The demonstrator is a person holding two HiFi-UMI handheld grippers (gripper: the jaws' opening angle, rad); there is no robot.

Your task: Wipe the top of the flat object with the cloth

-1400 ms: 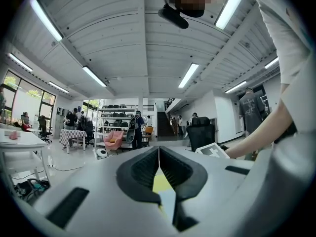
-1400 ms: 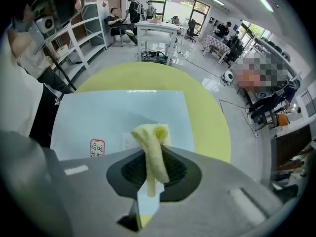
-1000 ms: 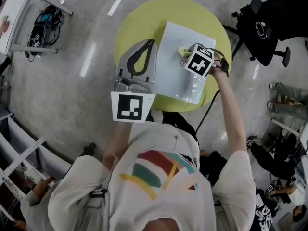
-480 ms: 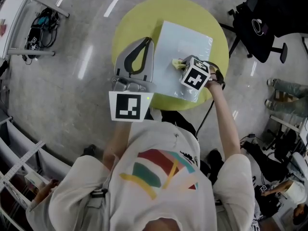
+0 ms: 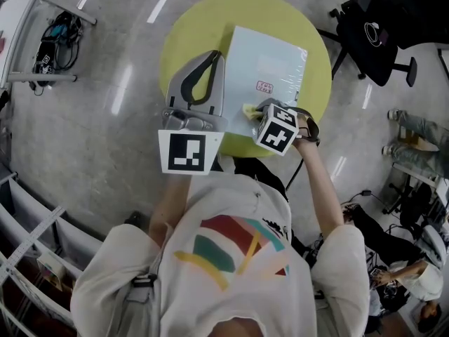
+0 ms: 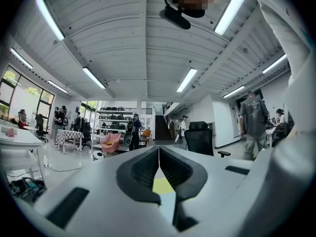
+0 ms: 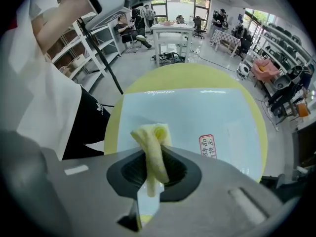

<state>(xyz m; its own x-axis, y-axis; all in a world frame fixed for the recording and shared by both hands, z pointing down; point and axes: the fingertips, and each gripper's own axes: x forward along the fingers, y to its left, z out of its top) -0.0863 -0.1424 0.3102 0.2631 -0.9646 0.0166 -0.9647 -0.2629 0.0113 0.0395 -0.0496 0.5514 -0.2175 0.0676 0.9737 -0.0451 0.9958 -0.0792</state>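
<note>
left gripper (image 5: 217, 58): jaws pinched together on nothing, sitting over the yellow table (image 5: 184, 27) along the flat object's left edge
flat object (image 5: 270, 58): pale sheet lying on the table, small red label (image 5: 264, 86) on it
cloth (image 7: 152, 141): yellow, bunched up, down on the sheet's near edge
right gripper (image 5: 258, 111): clamped tight on the cloth
far right: black office chair (image 5: 382, 30)

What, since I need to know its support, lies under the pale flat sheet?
The sheet rests on a round yellow-green table, visible beyond its edges. The tabletop beneath it is covered, and the right gripper, shut on the yellow cloth, hides part of its near edge.
</note>
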